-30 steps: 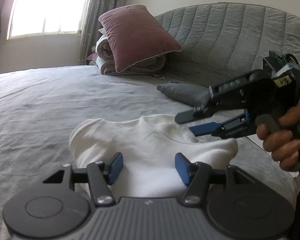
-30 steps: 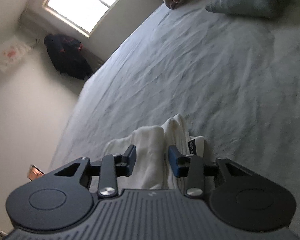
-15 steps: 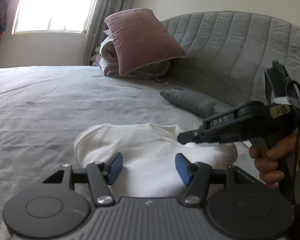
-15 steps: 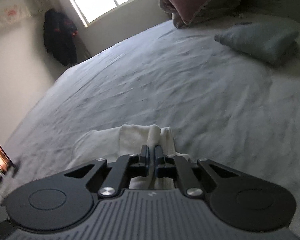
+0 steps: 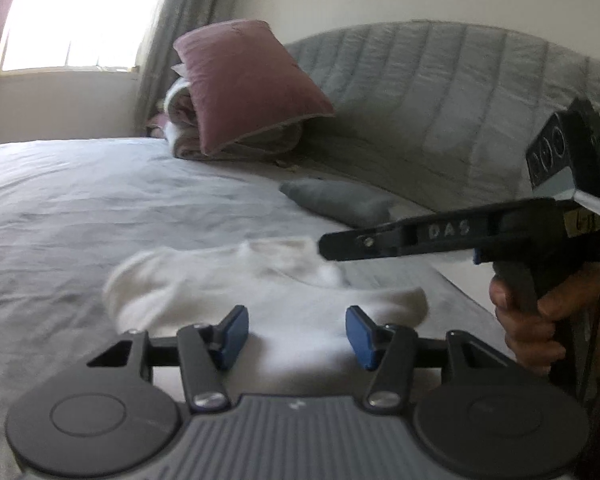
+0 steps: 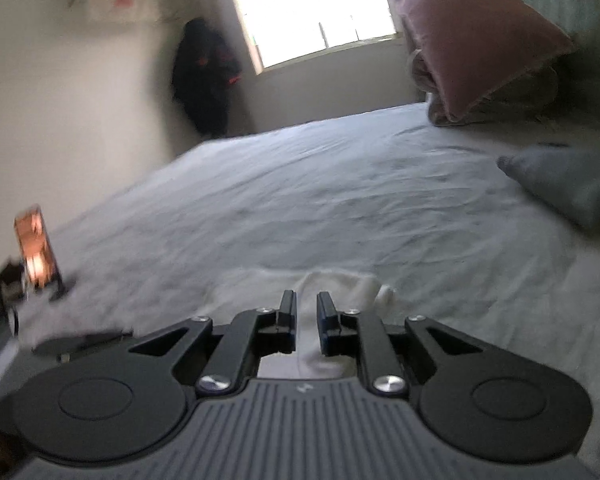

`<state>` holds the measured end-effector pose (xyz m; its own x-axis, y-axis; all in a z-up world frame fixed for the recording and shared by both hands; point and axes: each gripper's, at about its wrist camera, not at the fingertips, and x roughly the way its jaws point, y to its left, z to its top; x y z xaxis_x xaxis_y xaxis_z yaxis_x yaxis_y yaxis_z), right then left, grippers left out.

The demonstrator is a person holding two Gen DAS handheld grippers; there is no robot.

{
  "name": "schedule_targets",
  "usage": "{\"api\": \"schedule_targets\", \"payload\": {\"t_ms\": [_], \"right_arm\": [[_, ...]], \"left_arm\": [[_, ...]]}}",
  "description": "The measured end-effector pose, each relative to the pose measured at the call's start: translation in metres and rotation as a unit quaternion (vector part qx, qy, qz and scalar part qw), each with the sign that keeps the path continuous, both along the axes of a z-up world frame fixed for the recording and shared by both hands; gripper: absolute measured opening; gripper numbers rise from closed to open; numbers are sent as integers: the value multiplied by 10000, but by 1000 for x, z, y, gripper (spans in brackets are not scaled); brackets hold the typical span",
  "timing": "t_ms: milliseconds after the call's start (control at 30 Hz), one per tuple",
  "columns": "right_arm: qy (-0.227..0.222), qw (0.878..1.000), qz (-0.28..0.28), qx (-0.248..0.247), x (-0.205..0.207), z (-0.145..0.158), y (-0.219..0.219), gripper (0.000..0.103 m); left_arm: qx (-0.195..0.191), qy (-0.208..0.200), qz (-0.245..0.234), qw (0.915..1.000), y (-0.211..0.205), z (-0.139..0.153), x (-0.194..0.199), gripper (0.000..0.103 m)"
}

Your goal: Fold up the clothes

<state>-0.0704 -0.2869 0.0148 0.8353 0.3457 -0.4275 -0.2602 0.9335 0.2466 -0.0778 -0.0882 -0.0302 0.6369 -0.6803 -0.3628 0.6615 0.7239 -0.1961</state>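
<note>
White, soft, limp cotton garment (image 5: 268, 292) is lying half-folded on the grey bedsheet (image 5: 100, 200), looking light and best pinched at a doubled edge; left gripper (image 5: 296, 332) is closing, fairly wide, gripping nothing, while right gripper (image 6: 306, 320), narrow, is opening around a fold.

Raised letters "DAS" on the black side of the right gripper (image 5: 328, 246) in the left wrist view, small label behind them too blurred to read

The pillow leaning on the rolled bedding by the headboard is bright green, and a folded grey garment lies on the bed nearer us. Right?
Not quite: the pillow is dusty pink, not green, as the left wrist view shows. The folded grey garment does lie nearer.
</note>
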Motion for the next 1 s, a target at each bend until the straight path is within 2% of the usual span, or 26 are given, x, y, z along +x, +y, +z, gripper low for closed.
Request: {"api": "schedule_targets", "payload": {"t_ms": [133, 233, 300, 333, 367, 400, 500, 567, 667, 767, 833, 900, 933, 967, 1000], "right_arm": [[400, 9984, 95, -378, 3, -20, -2, 12], [341, 9991, 151, -194, 6, -27, -13, 8], [363, 9992, 119, 128, 6, -29, -22, 8], [350, 9991, 93, 207, 2, -29, -23, 9], [342, 9991, 42, 250, 0, -28, -24, 20], [347, 9991, 7, 233, -1, -26, -24, 23], [360, 9992, 38, 149, -2, -23, -21, 24], [358, 9993, 88, 118, -1, -25, -20, 24], [359, 9992, 142, 110, 0, -27, -21, 24], [383, 9990, 178, 163, 0, -27, -23, 24], [402, 9988, 181, 231, 0, -28, -25, 24], [422, 9985, 168, 321, 0, -26, -28, 25], [431, 9983, 160, 368, -1, -25, -29, 27], [436, 9981, 144, 409, -1, -23, -31, 38], [413, 9983, 73, 406, -3, -20, -34, 47]], "left_arm": [[-39, 146, -24, 9999, -3, -8, 1, 56], [-23, 173, -58, 9998, -3, -7, 1, 59], [-211, 361, -74, 9991, 4, -3, 6, 59], [-415, 529, -49, 9977, 10, -1, 11, 60], [-619, 696, -25, 9957, 17, 2, 16, 60], [-795, 817, 49, 9935, 23, 4, 21, 60], [-1028, 1059, 492, 9878, 39, 3, 41, 58], [-1124, 1289, 581, 9835, 44, -4, 56, 51], [-1125, 1389, 611, 9820, 41, -5, 71, 46], [-753, 1205, 1019, 9846, 32, 0, 87, 51], [-642, 1279, 1238, 9819, 28, 1, 103, 51], [-701, 1438, 1430, 9767, 30, 4, 114, 53], [-757, 1503, 1558, 9733, 32, 7, 115, 56], [-802, 1549, 1664, 9705, 34, 10, 114, 63], [-836, 1583, 1717, 9688, 35, 13, 112, 64]]}}
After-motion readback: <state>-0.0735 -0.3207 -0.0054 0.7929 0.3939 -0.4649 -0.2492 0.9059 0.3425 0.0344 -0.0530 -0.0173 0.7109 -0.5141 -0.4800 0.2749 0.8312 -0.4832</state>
